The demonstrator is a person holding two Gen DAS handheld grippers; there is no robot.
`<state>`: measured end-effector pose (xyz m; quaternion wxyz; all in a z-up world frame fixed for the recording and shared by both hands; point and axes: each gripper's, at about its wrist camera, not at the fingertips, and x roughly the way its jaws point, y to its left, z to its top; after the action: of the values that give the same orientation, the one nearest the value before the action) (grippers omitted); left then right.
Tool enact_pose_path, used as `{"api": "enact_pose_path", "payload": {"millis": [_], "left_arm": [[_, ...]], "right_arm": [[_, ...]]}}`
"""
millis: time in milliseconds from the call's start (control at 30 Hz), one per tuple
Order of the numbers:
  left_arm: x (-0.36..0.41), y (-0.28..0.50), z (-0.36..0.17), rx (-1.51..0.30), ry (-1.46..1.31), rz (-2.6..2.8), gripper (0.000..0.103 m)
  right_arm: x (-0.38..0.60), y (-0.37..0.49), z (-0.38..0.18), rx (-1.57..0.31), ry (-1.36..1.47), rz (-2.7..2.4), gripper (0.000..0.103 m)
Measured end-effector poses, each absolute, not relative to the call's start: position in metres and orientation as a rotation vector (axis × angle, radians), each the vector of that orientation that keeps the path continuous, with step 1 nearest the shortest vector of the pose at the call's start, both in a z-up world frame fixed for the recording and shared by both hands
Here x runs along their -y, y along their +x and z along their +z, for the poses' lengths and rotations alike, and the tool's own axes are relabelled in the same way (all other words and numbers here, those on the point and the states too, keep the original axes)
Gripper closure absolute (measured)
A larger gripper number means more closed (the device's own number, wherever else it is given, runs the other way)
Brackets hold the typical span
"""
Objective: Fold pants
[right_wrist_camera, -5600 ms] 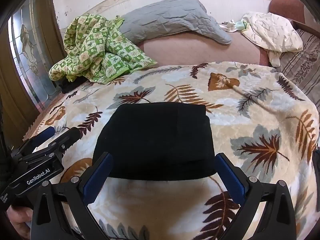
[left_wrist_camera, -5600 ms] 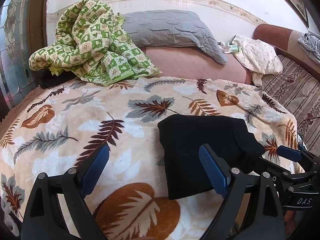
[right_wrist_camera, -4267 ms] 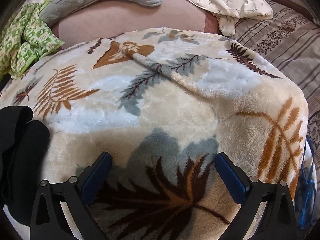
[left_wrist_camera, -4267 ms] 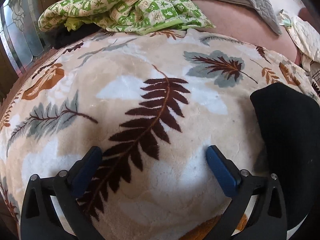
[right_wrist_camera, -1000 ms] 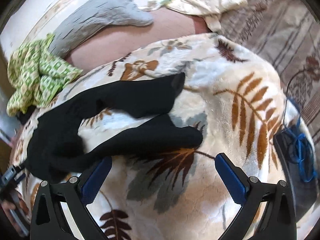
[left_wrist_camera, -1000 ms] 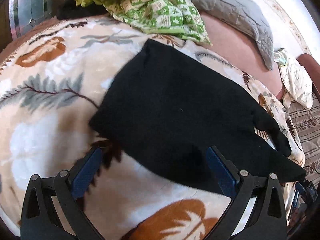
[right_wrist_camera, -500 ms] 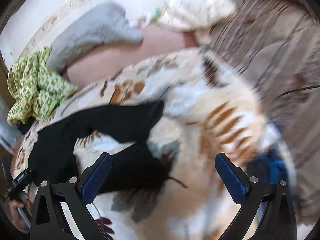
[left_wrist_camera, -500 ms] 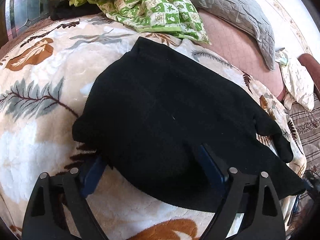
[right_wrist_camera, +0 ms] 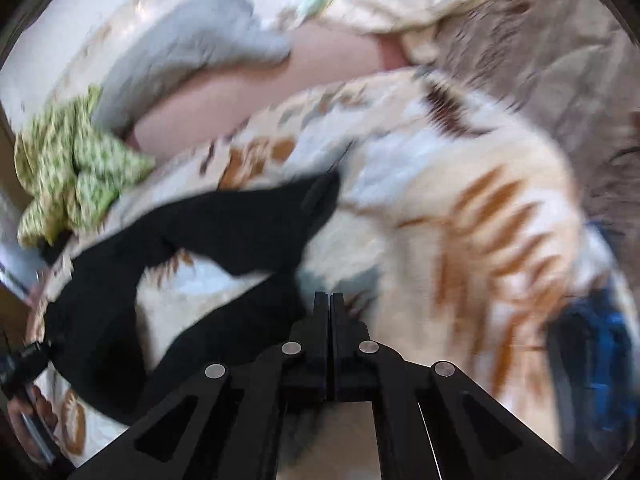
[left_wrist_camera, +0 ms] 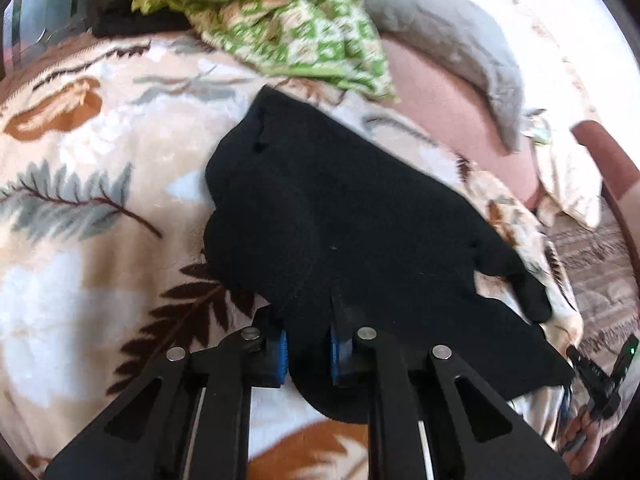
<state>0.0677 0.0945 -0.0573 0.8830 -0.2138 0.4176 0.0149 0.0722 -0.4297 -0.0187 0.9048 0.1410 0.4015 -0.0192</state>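
Black pants (left_wrist_camera: 340,220) lie spread on a leaf-print blanket (left_wrist_camera: 80,280) on the bed. My left gripper (left_wrist_camera: 307,354) is shut on the near edge of the pants at the waist end. In the right wrist view the pants (right_wrist_camera: 224,236) show two legs spread apart. My right gripper (right_wrist_camera: 329,312) has its jaws closed together next to the end of the nearer leg; the view is blurred and I cannot see cloth between the fingers.
A green checked quilt (left_wrist_camera: 272,12) and a grey pillow (left_wrist_camera: 448,36) lie at the far side. A cream cloth (left_wrist_camera: 568,176) lies at the right. A striped brown cover (right_wrist_camera: 560,52) lies beyond the blanket. Blue cable (right_wrist_camera: 600,360) hangs at the bed's right edge.
Both grippers have closed. The left shut on the pants' near edge. The right moved down to the nearer leg end. The waist end has bunched slightly.
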Motion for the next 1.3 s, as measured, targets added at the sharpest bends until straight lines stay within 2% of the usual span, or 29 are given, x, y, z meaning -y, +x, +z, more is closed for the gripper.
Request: {"api": "enact_pose_path", "payload": {"millis": [67,167,200,233,267,300,367,433,467,500,567,733,767,833,933,1000,1033,1067,1100,1133,1167,1200,1267,1300], "left_arm": [[-0.095,0.053,-0.049,-0.852,-0.413,0.007,0.091],[-0.100,0.046,-0.048,-0.861,-0.411,0.013,0.091],[-0.104,0.045,-0.049,-0.870,-0.423,0.016,0.091],[-0.106,0.044,-0.049,-0.872,-0.422,0.018,0.091],[-0.107,0.042,-0.049,-0.875,-0.411,0.023,0.091],[-0.108,0.038,-0.048,-0.876,-0.396,0.032,0.091],[-0.112,0.033,-0.048,-0.879,-0.384,0.042,0.091],[-0.115,0.031,-0.052,-0.895,-0.373,0.053,0.091],[-0.116,0.031,-0.054,-0.905,-0.370,0.059,0.091],[-0.116,0.030,-0.056,-0.916,-0.373,0.062,0.091],[-0.115,0.029,-0.057,-0.917,-0.365,0.064,0.091],[-0.109,0.024,-0.059,-0.923,-0.342,0.066,0.091],[-0.109,0.024,-0.061,-0.930,-0.339,0.072,0.090],[-0.108,0.025,-0.067,-0.955,-0.339,0.081,0.090],[-0.109,0.022,-0.075,-0.985,-0.322,0.103,0.083],[-0.114,0.019,-0.074,-0.983,-0.335,0.102,0.079],[-0.116,0.017,-0.072,-0.986,-0.330,0.113,0.068],[-0.118,0.016,-0.070,-0.983,-0.323,0.122,0.056],[-0.123,0.013,-0.064,-0.973,-0.313,0.135,0.051],[-0.127,0.012,-0.060,-0.965,-0.312,0.141,0.045],[-0.133,0.012,-0.054,-0.956,-0.319,0.142,0.040],[-0.138,0.014,-0.050,-0.948,-0.328,0.142,0.037],[-0.148,0.023,-0.040,-0.930,-0.325,0.137,0.025],[-0.152,0.027,-0.036,-0.921,-0.324,0.140,0.023]], "right_arm": [[0.436,0.065,-0.013,-0.827,0.295,-0.038,0.103],[0.435,0.072,-0.021,-0.868,0.321,-0.002,0.092],[0.435,0.076,-0.024,-0.880,0.324,0.004,0.068],[0.430,0.083,-0.028,-0.892,0.322,0.017,0.051],[0.424,0.091,-0.032,-0.897,0.315,0.036,0.022],[0.419,0.095,-0.035,-0.901,0.302,0.043,0.018],[0.404,0.109,-0.047,-0.936,0.243,0.053,0.019],[0.394,0.120,-0.063,-0.983,0.207,0.070,0.035],[0.392,0.123,-0.071,-1.015,0.206,0.073,0.070],[0.391,0.122,-0.073,-1.008,0.201,0.066,0.084],[0.396,0.110,-0.063,-0.978,0.238,0.090,0.098],[0.426,0.062,-0.031,-0.874,0.238,-0.009,0.098],[0.433,0.055,-0.032,-0.874,0.249,-0.036,0.102],[0.445,0.049,-0.043,-0.902,0.293,-0.065,0.102],[0.446,0.051,-0.067,-0.960,0.314,-0.074,0.101],[0.442,0.050,-0.060,-0.937,0.293,-0.092,0.095],[0.440,0.051,-0.054,-0.930,0.289,-0.100,0.094],[0.438,0.052,-0.047,-0.915,0.287,-0.103,0.084],[0.433,0.052,-0.038,-0.896,0.282,-0.089,0.065],[0.426,0.053,-0.031,-0.881,0.274,-0.066,0.055],[0.416,0.055,-0.023,-0.862,0.255,-0.026,0.038],[0.406,0.058,-0.017,-0.847,0.229,0.012,0.032],[0.385,0.070,-0.007,-0.831,0.180,0.088,0.031],[0.374,0.078,-0.004,-0.828,0.163,0.127,0.030]]}}
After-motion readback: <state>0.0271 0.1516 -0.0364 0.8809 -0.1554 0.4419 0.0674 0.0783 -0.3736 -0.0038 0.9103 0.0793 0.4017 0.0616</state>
